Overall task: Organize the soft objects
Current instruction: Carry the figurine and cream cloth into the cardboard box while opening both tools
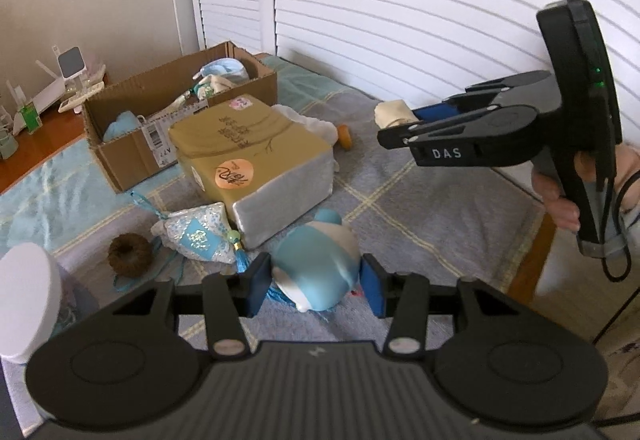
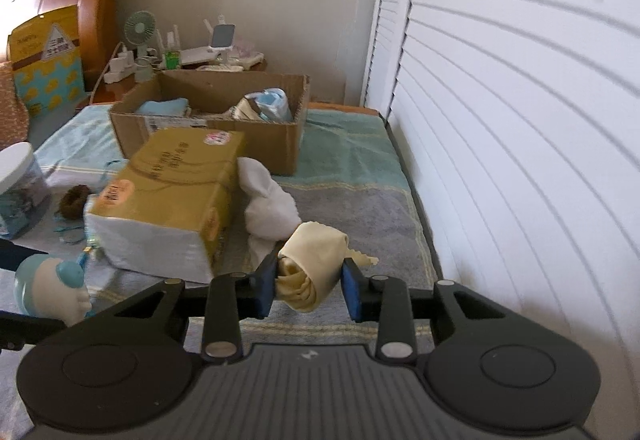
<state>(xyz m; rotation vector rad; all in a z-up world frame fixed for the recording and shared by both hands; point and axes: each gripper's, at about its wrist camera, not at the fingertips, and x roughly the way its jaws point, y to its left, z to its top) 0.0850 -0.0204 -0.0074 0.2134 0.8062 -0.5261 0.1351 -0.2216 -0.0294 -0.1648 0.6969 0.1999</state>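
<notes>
My left gripper (image 1: 314, 286) is shut on a blue and white plush toy (image 1: 316, 264), held just above the bed; the toy also shows in the right wrist view (image 2: 52, 286). My right gripper (image 2: 310, 286) is shut on a rolled cream cloth (image 2: 316, 260), held above the bed; it also shows in the left wrist view (image 1: 396, 128) with the cloth (image 1: 394, 112). An open cardboard box (image 1: 128, 156) (image 2: 208, 124) with soft items stands at the back. A white cloth (image 2: 266, 200), a sequinned sachet (image 1: 198, 236) and a brown scrunchie (image 1: 130, 254) lie on the bed.
A gold tissue pack (image 1: 248, 144) (image 2: 168, 200) lies in front of the box. A white-lidded jar (image 1: 26, 300) (image 2: 18, 184) stands at the left. A louvred white door (image 2: 520, 120) runs along the right. A nightstand (image 2: 132, 76) with a fan and chargers is behind.
</notes>
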